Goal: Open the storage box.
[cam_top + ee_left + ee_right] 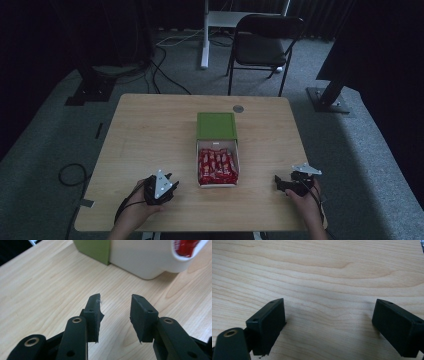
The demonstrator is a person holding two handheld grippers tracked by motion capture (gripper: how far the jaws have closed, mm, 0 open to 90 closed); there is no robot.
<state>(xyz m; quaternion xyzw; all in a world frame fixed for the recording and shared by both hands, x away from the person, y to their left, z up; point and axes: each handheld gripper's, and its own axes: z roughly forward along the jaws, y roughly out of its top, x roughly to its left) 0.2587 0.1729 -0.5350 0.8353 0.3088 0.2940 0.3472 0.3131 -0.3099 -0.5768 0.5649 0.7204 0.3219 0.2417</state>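
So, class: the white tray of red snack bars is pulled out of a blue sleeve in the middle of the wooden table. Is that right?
Not quite: the sleeve is green, not blue, as the high view shows. The rest holds: the white tray of red snack bars is pulled out of it in the middle of the wooden table.

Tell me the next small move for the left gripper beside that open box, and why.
Probably ease the left gripper toward the white tray of red packets. Its jaws stand apart with nothing between them, and the tray's rounded corner lies just ahead. The right gripper rests open over bare table, further off.
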